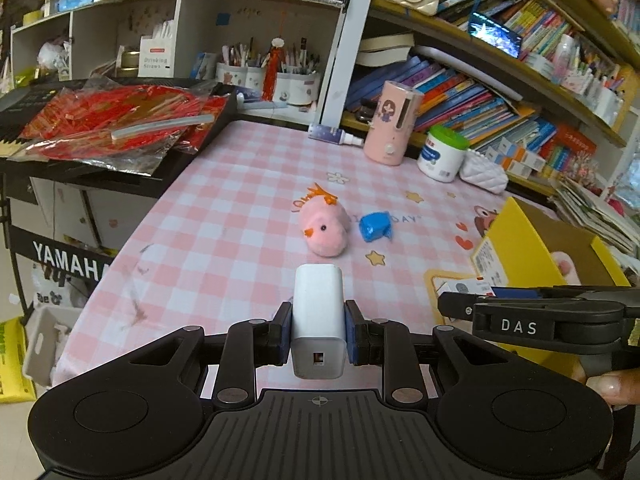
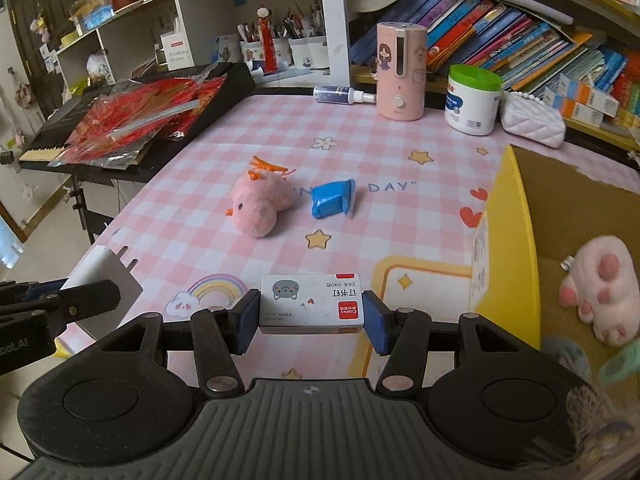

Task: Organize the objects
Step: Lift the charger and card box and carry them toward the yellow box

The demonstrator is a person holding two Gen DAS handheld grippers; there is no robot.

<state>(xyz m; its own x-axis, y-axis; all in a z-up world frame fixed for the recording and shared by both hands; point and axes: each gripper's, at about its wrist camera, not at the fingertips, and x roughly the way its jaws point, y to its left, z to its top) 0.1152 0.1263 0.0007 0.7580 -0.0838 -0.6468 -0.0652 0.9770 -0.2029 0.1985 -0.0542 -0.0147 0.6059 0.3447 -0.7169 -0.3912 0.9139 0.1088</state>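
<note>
Left gripper point(image 1: 318, 330) clamped on a white rectangular plastic charger block point(image 1: 319, 320), blue pads pressed to both its sides, port end facing the camera, held above the near part of the pink checked desk point(image 1: 224, 216). Right gripper point(image 2: 311, 312) closed on a small white cardboard staple box with a grey cat face and red label point(image 2: 311, 304), pads against its two short ends, also above the near edge of the desk.

Farther out, near the middle of the desk: a pink plush chick with orange crest and beak point(image 2: 260, 204), lying on its side, and just beside it on its right a small blue plastic cup with a foil lid point(image 2: 332, 200), tipped over, apart from the chick.

At the right edge of the desk, an open yellow cardboard box point(image 2: 516, 216), with a pink and white plush paw point(image 2: 600, 292) lying inside.

Along the far edge: a dark spray bottle with white cap point(image 2: 344, 94) lying flat, a pink cylindrical humidifier with a cartoon girl point(image 2: 400, 72) upright, a white tub with green lid point(image 2: 474, 100), and a white quilted pouch point(image 2: 532, 118).

Off the left edge, a black keyboard point(image 1: 24, 104) with red foil packets point(image 1: 112, 120) on top.
</note>
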